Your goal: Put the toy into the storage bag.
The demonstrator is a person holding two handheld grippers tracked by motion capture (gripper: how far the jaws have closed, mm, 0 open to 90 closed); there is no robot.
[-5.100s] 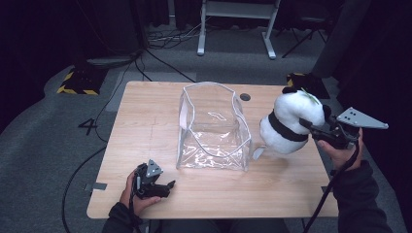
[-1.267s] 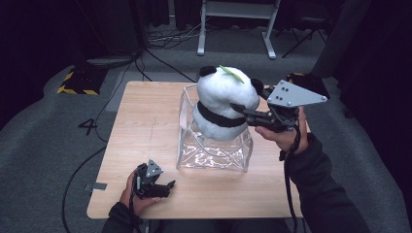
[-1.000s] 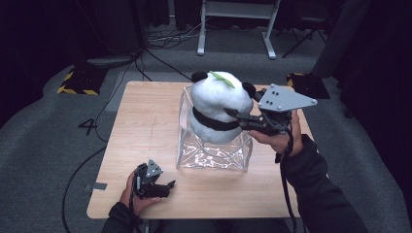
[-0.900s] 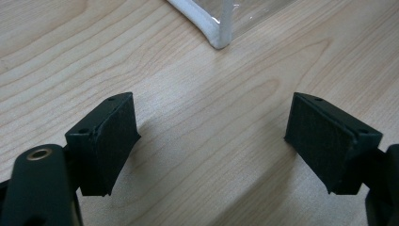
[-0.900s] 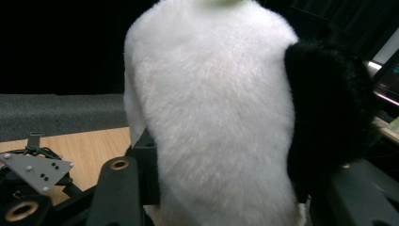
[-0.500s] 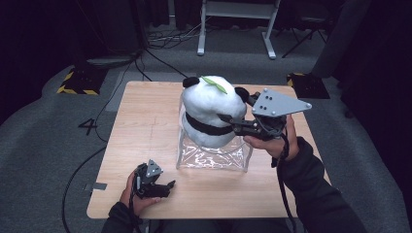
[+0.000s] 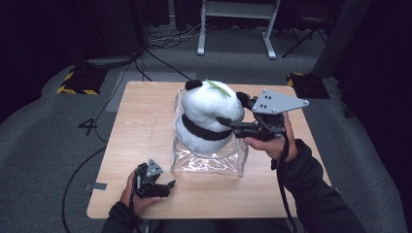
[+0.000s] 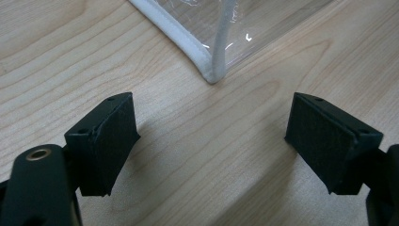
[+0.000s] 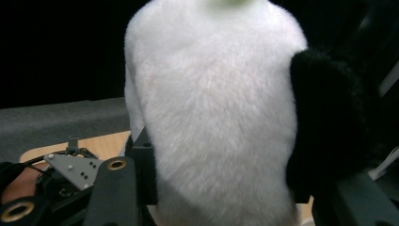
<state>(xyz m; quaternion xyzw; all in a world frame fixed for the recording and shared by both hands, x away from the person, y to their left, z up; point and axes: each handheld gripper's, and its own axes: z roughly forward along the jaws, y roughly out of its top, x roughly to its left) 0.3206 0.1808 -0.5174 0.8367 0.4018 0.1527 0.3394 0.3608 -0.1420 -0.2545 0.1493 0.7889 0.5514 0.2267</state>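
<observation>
A white and black panda plush point(image 7: 206, 119) with a green leaf on its head hangs partly inside a clear plastic bag point(image 7: 209, 162) that stands open in the middle of the table. My right gripper point(image 7: 224, 122) is shut on the panda plush point(image 9: 211, 108), holding it from the right side over the bag's mouth. My left gripper point(image 7: 167, 185) rests on the table near the front edge, left of the bag, open with nothing between its pads point(image 8: 106, 141). The bag's white-trimmed corner point(image 8: 211, 70) lies just ahead of those jaws.
The wooden table point(image 7: 141, 126) has bare surface left and right of the bag. Beyond it are grey carpet, cables point(image 7: 160, 53), a white stand's legs point(image 7: 235, 26) and a yellow-black striped block point(image 7: 77, 77).
My right gripper has carried the panda from the table's right side leftward and lowered it into the bag's mouth. The left gripper has stayed in place.
</observation>
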